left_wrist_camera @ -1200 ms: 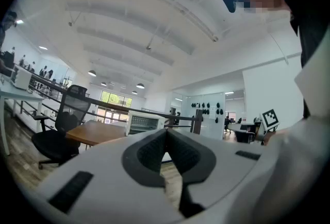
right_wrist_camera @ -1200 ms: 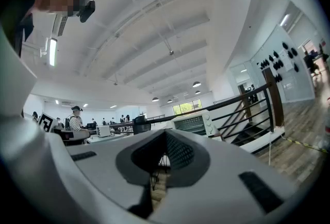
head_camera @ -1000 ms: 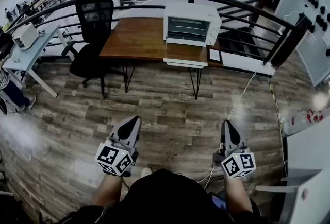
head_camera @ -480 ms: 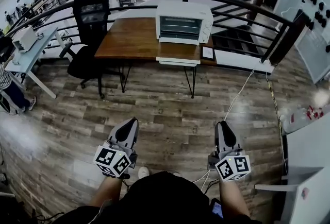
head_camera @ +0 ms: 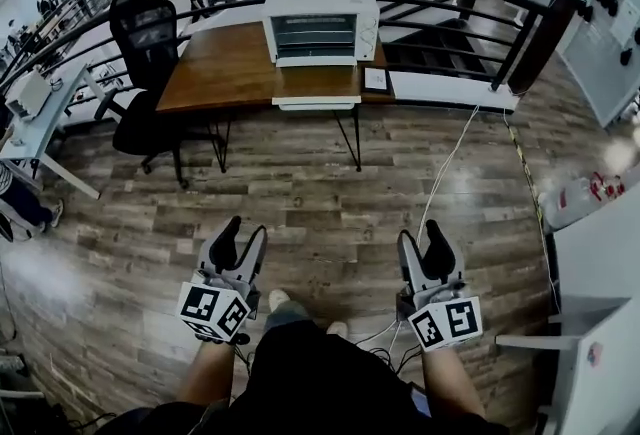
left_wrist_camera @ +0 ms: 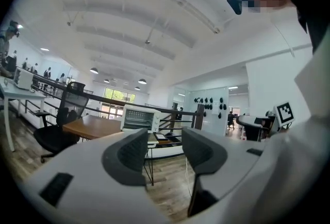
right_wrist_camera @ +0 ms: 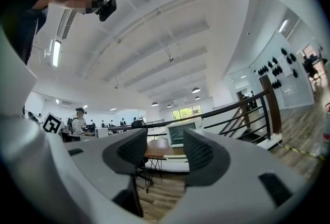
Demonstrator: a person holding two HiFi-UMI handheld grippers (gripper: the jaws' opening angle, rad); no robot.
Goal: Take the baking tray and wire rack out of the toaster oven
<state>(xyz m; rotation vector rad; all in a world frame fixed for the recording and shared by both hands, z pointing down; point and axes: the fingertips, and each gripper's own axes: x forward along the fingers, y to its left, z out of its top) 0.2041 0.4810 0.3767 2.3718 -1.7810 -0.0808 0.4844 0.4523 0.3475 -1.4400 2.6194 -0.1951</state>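
One toaster oven [head_camera: 320,23] stands at upper centre of the head view on the table [head_camera: 230,73], well apart from both grippers; bars show across its front, but the rack and tray cannot be told apart at this range. Left gripper [head_camera: 246,228] and right gripper [head_camera: 423,231] are low in frame, jaws opening with nothing between them. Likely hazards: the cable [head_camera: 440,173] trailing across the floor right of centre could catch a foot, and the chair [head_camera: 150,33] crowds the table's left.
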